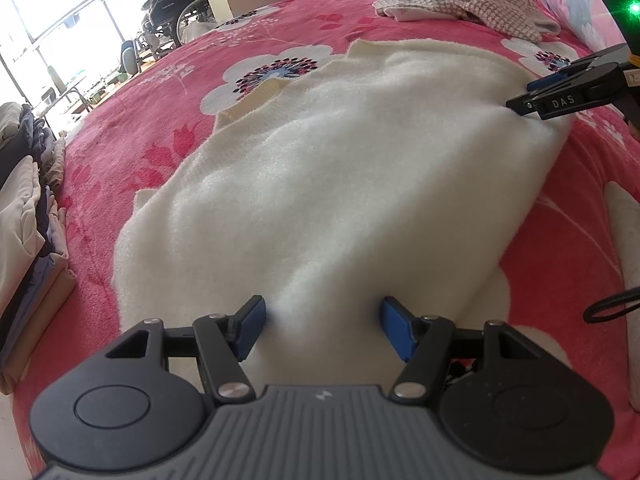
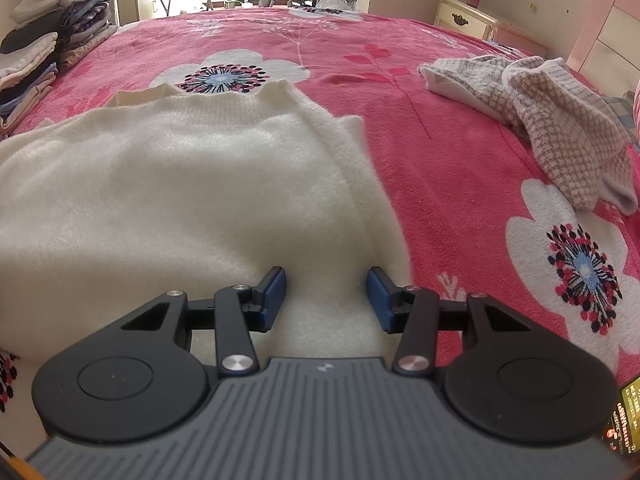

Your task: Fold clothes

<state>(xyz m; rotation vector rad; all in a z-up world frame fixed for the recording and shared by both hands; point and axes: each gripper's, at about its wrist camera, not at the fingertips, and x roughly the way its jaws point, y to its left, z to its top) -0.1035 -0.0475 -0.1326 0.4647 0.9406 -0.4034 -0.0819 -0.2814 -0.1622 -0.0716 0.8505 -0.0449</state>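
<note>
Bright daylight from blown-out windows [image 1: 52, 4], soft shadows, sharp focus, strong fisheye bending at the edges

Both tools look alike. The left gripper [image 1: 322, 330] has a grey ribbed body with a small pale emblem, two round black housings at the near corners, and black link arms joined by silver screws. Its fingers carry blue ribbed pads [image 1: 251, 328]. The right gripper [image 2: 326, 300] repeats this build. Seen from the left wrist camera, its black finger bears white letters "DAS", and a green light glows on a black block above.
</note>
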